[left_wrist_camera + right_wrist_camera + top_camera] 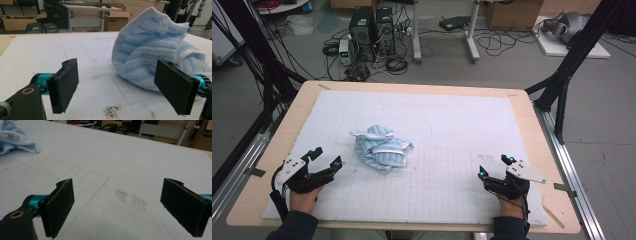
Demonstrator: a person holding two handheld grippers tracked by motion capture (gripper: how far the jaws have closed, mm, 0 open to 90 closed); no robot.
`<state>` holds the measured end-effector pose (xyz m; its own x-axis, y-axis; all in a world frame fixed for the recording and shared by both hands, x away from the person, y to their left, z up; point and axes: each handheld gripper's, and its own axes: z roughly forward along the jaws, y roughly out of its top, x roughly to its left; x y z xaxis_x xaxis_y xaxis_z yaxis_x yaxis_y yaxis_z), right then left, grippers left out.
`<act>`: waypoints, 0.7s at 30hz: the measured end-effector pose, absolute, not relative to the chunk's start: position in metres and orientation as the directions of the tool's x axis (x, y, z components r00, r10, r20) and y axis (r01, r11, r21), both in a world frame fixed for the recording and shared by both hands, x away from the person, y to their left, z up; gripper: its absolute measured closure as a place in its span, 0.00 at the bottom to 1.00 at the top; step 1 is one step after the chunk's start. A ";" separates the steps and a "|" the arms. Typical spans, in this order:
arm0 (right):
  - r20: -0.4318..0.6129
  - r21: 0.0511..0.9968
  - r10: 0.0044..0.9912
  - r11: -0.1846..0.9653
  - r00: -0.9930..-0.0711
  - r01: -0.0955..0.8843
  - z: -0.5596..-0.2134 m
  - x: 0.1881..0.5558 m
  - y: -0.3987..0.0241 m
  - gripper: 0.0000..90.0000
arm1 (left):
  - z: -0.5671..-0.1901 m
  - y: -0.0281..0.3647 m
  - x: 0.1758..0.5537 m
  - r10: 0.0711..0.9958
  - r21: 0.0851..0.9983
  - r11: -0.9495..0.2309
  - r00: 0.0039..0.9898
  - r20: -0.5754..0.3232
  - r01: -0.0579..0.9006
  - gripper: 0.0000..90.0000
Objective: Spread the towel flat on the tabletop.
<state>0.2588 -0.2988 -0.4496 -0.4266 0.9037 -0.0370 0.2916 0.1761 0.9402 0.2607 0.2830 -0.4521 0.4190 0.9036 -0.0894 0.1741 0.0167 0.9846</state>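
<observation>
A crumpled light-blue striped towel (381,148) lies left of the middle of the white gridded mat (452,125). My left gripper (327,157) rests near the mat's front left, open, a short way left of the towel. In the left gripper view the towel (152,47) bulks just beyond the right pad, and nothing sits between the jaws of the left gripper (120,86). My right gripper (495,166) rests open at the front right, far from the towel. In the right gripper view the right gripper (117,207) stands over bare mat, and a towel corner (13,137) shows at top left.
The mat covers a wooden table (527,115). Dark smudges mark the mat (131,198) ahead of the right gripper. Beyond the table's far edge stand computer towers (372,32), cables and table legs on the floor. Black frame posts (572,60) rise at both far corners.
</observation>
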 end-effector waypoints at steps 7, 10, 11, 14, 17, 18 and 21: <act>-0.030 0.941 0.904 0.169 -0.426 0.292 -0.450 0.259 -0.299 0.12 | -0.452 0.283 0.261 0.905 0.984 0.022 0.416 -0.095 0.177 0.22; -0.033 0.940 0.903 0.174 -0.428 0.295 -0.449 0.259 -0.299 0.12 | -0.452 0.284 0.262 0.903 0.983 0.018 0.419 -0.094 0.182 0.22; -0.035 0.940 0.902 0.176 -0.430 0.293 -0.449 0.259 -0.299 0.12 | -0.452 0.283 0.262 0.904 0.983 0.017 0.418 -0.092 0.181 0.22; -0.039 0.941 0.901 0.178 -0.431 0.289 -0.449 0.258 -0.299 0.12 | -0.452 0.283 0.261 0.904 0.984 0.013 0.418 -0.088 0.179 0.22; -0.042 0.940 0.901 0.182 -0.431 0.289 -0.449 0.258 -0.298 0.12 | -0.452 0.283 0.261 0.904 0.985 0.015 0.417 -0.088 0.173 0.22; -0.044 0.940 0.902 0.183 -0.430 0.287 -0.449 0.258 -0.298 0.12 | -0.452 0.283 0.261 0.904 0.985 0.016 0.417 -0.088 0.173 0.22; -0.052 0.941 0.901 0.188 -0.430 0.281 -0.450 0.257 -0.298 0.12 | -0.452 0.283 0.261 0.903 0.984 0.015 0.421 -0.088 0.176 0.22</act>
